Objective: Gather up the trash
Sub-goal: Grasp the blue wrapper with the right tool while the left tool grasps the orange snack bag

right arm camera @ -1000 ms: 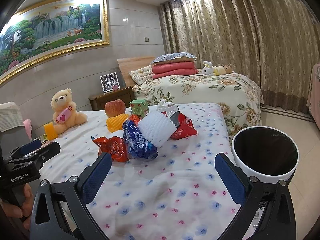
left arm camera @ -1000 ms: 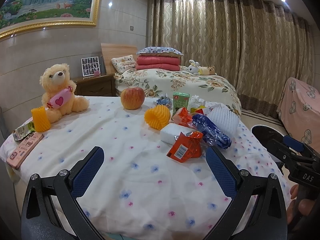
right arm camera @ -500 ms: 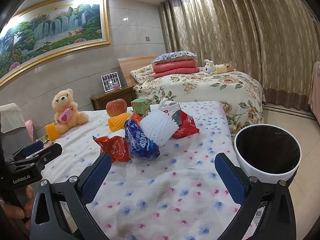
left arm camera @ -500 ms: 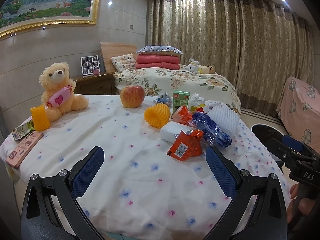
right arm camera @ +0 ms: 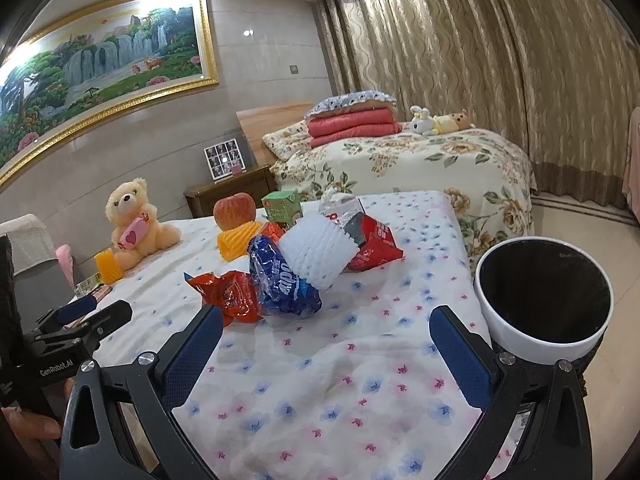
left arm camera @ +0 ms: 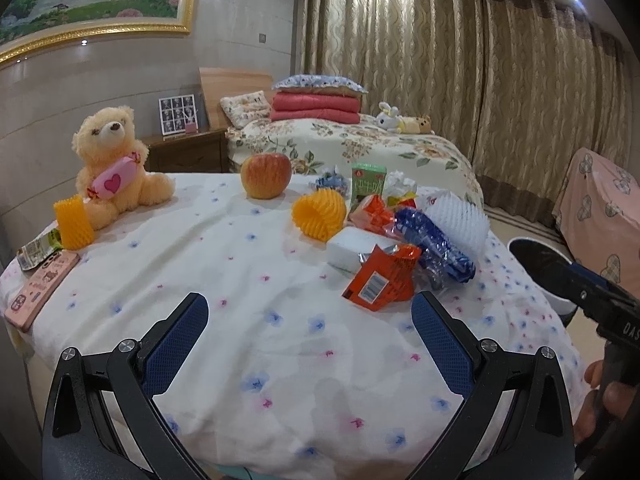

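Observation:
A heap of trash lies on the flowered tablecloth (left arm camera: 240, 280): an orange-red wrapper (left arm camera: 380, 280), a blue wrapper (right arm camera: 280, 280), a white foam net (right arm camera: 316, 252), a yellow foam net (left arm camera: 320, 212), a green carton (left arm camera: 367, 184) and a red packet (right arm camera: 372, 244). A white bin with a black inside (right arm camera: 544, 300) stands off the table's right edge. My left gripper (left arm camera: 308, 328) is open over the near cloth, short of the orange-red wrapper. My right gripper (right arm camera: 326, 336) is open and empty, just short of the blue wrapper.
An apple (left arm camera: 266, 176), a teddy bear (left arm camera: 112, 164), another yellow foam net (left arm camera: 74, 222), a pink box (left arm camera: 40, 284) and a small green packet (left arm camera: 38, 248) sit on the table's left side. A bed (right arm camera: 420, 160), a nightstand (right arm camera: 232, 192) and curtains lie beyond.
Both grippers have crept slightly forward toward the trash heap, and the right view has shifted a little so the bin shows more fully. Nothing on the table has moved.

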